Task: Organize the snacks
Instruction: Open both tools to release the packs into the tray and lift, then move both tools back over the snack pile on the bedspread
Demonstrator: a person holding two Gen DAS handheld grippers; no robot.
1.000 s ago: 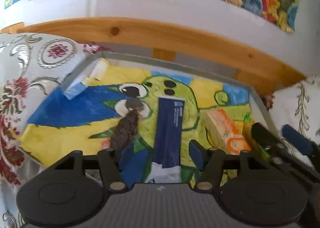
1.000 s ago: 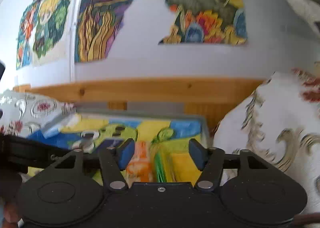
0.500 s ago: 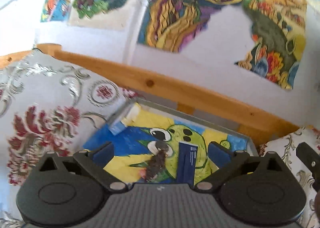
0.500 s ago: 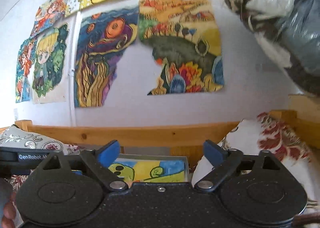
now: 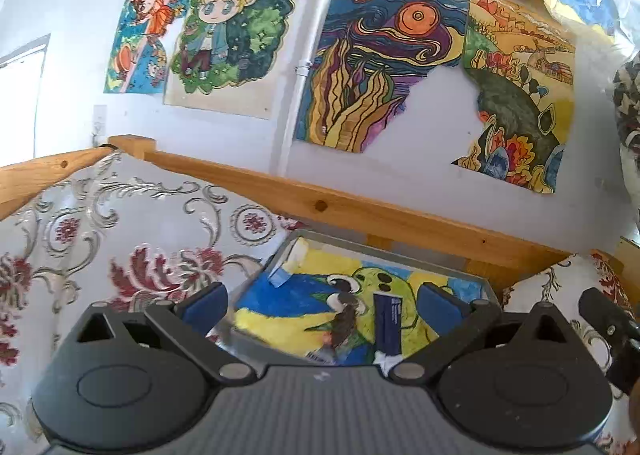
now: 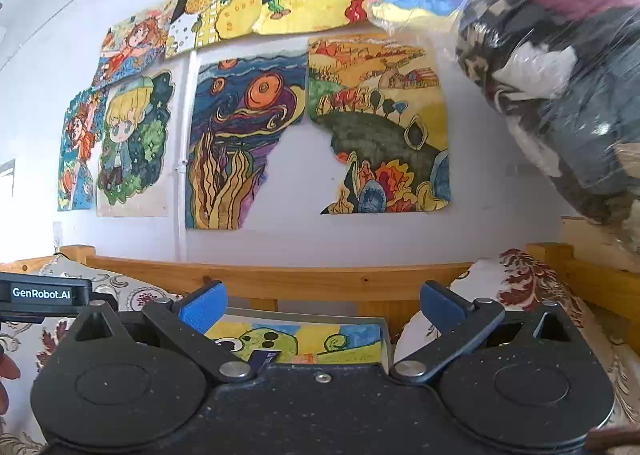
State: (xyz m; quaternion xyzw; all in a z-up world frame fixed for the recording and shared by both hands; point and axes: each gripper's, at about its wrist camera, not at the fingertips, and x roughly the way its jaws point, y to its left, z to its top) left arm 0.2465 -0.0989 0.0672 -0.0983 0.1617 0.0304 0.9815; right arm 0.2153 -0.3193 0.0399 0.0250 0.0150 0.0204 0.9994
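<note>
Right wrist view carries the only legible writing: "GenRobot.AI" in white on the black body of the left gripper (image 6: 44,295) at the left edge. The right gripper (image 6: 322,305) holds its blue fingers (image 6: 202,305) wide apart and empty, above the grey tray (image 6: 386,339). Left wrist view shows the left gripper's fingers equally spread with nothing between them. Beyond and below them, inside the tray lined with a green cartoon drawing, a dark blue snack packet (image 5: 388,321) lies just beside a dark brown snack (image 5: 345,325); its white print is too small to read.
</note>
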